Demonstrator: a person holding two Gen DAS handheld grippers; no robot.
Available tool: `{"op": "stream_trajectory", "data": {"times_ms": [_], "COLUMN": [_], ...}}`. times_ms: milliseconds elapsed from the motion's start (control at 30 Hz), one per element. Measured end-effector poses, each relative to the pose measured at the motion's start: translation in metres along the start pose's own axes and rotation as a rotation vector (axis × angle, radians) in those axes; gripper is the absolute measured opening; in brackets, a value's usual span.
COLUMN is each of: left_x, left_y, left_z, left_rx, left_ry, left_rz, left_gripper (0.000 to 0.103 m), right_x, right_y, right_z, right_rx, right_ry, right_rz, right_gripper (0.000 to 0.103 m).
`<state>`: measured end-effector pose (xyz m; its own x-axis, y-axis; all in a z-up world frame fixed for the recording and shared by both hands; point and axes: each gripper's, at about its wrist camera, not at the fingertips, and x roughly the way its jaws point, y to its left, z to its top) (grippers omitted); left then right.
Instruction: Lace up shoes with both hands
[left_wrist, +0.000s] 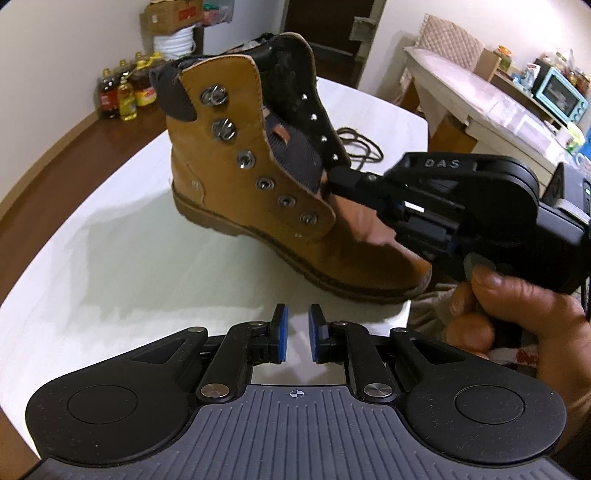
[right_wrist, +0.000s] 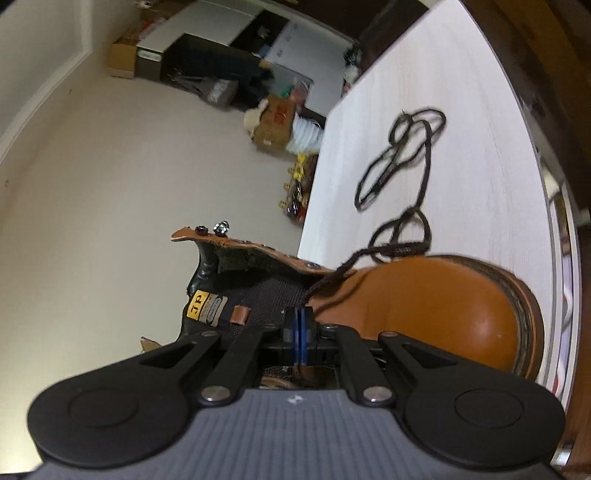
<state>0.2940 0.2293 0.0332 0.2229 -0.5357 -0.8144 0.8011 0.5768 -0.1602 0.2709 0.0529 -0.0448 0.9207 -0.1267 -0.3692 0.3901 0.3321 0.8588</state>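
Tan leather ankle boot (left_wrist: 258, 192) with metal eyelets and hooks standing upright on white tabletop (left_wrist: 110, 258), tongue exposed, flaps spread; dark brown cord shoelace (right_wrist: 402, 158) trailing in loose loops beside it.

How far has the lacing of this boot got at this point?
Done: little; the boot's near-side eyelets and hooks show no lace. In hand: the right gripper is shut on the dark lace over the tongue; the left gripper is open, empty. Left: nearly all threading; most lace lies coiled on the table.
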Motion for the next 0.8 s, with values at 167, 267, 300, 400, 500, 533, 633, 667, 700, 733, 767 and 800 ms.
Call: {"op": "stream_trajectory", "data": {"times_ms": [167,267,300,400,500,533,633,667,700,733,767,800], "left_x": [-0.001,0.000,0.001,0.004,0.006,0.006,0.009,0.009,0.010,0.010,0.011,0.011], "left_y": [0.003,0.002,0.002,0.001,-0.001,-0.001,-0.003,-0.003,-0.003,-0.003,-0.004,-0.005], "left_z": [0.003,0.006,0.007,0.010,0.012,0.013,0.016,0.017,0.019,0.021,0.022,0.023], "left_rx": [-0.002,0.003,0.005,0.005,-0.002,-0.004,-0.019,-0.025,-0.033,-0.041,-0.044,-0.043], "left_ry": [-0.013,-0.020,-0.021,-0.022,-0.026,-0.027,-0.032,-0.034,-0.038,-0.042,-0.045,-0.048], "left_rz": [-0.020,-0.026,-0.030,-0.038,-0.043,-0.045,-0.047,-0.047,-0.046,-0.046,-0.049,-0.055], "left_gripper": [0.013,0.013,0.013,0.013,0.013,0.013,0.013,0.013,0.013,0.013,0.013,0.013], "right_x": [-0.004,-0.007,-0.008,-0.007,-0.005,-0.004,0.008,0.011,0.015,0.019,0.023,0.026], "right_y": [0.005,0.002,0.000,-0.009,-0.025,-0.028,-0.038,-0.036,-0.033,-0.028,-0.022,-0.019], "right_z": [-0.010,-0.009,-0.007,0.002,0.017,0.019,0.039,0.044,0.049,0.056,0.061,0.064], "right_rx": [-0.033,0.017,0.041,0.150,0.316,0.337,0.402,0.378,0.353,0.310,0.272,0.248], "right_ry": [-0.009,0.012,0.028,0.087,0.153,0.165,0.268,0.300,0.332,0.367,0.401,0.421], "right_rz": [-0.001,0.002,0.004,0.003,0.011,0.010,-0.003,-0.015,-0.026,-0.045,-0.068,-0.082], "right_gripper": [0.003,0.003,0.005,0.009,0.013,0.013,0.012,0.012,0.012,0.012,0.011,0.011]}}
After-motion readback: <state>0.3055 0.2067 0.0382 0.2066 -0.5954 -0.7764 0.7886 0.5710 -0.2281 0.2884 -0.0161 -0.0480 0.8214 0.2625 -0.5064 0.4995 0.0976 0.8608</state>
